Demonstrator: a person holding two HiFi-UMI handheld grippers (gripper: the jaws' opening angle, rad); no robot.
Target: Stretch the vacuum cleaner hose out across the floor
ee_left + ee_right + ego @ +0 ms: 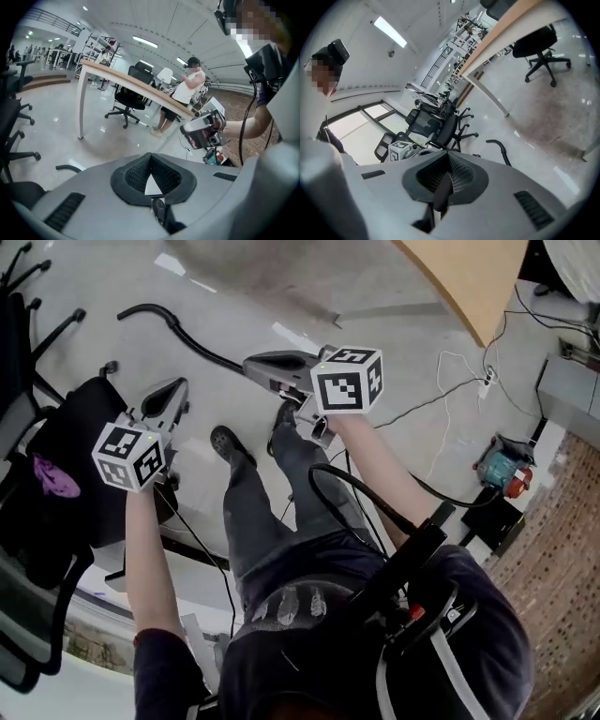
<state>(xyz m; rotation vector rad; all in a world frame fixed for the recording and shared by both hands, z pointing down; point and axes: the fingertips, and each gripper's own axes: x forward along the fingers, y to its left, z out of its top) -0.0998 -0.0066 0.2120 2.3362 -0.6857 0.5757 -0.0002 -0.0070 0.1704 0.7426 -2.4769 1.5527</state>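
A black vacuum hose [192,338] lies curved on the pale floor, from its hooked end at the upper left towards my right gripper [261,365]. That gripper hangs above the hose's near stretch, jaws shut with nothing between them. In the right gripper view the hose's hooked end [499,146] shows beyond the shut gripper [449,155]. My left gripper [174,392] is also shut and empty, raised left of the hose. The left gripper view shows its closed tips [150,157], the hose end [69,167] at the left, and the right gripper [204,129] held opposite.
Black office chairs [56,474] crowd the left. A wooden table [469,277] stands at the upper right, with white cables [459,371] and a teal and red machine [502,470] beside it. My legs and shoes [230,446] stand between the grippers. Seated people [185,93] are at the far desk.
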